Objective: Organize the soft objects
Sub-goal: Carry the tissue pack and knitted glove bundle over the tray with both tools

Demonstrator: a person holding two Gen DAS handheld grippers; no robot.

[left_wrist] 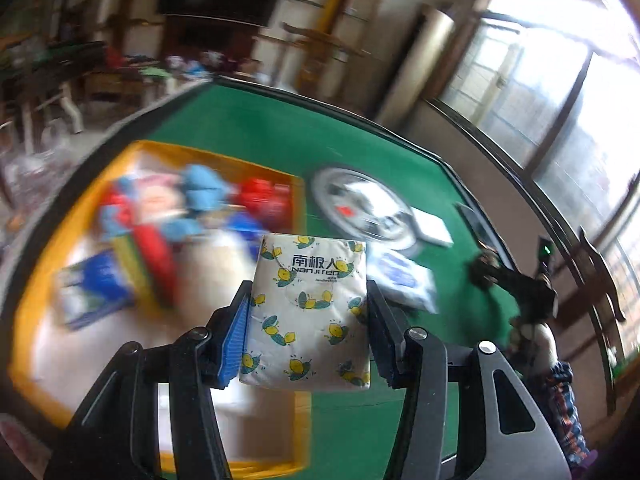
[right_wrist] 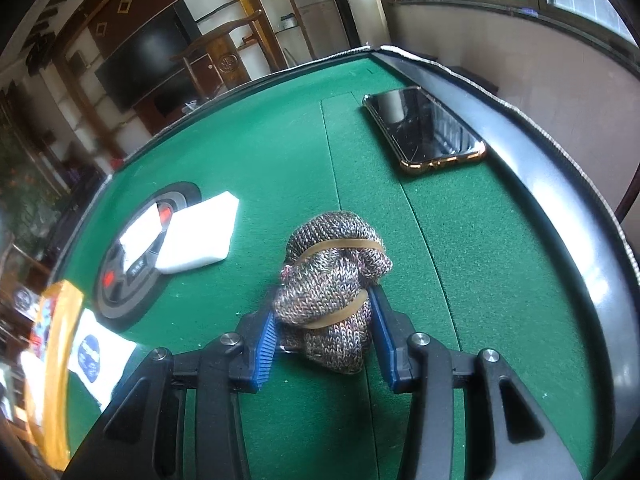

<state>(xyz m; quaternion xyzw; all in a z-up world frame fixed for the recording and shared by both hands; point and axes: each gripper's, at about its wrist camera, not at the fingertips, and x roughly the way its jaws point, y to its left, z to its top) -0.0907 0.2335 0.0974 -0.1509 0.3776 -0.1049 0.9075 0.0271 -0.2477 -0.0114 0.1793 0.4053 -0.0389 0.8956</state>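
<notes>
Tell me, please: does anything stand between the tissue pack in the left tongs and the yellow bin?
Nothing visible does. The left tongs hold the tissue pack in the air, just beside the yellow bin. The bin is open on top, with blurred toys inside, mostly at its far end.

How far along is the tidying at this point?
Partly done. The yellow bin already holds several soft toys and packets, though they are blurred. In hand: the left gripper grips a lemon-print tissue pack in the air near the bin, and the right gripper closes around a knitted bundle on the green table. Left: a white pack and a blue-and-white pack.
</notes>
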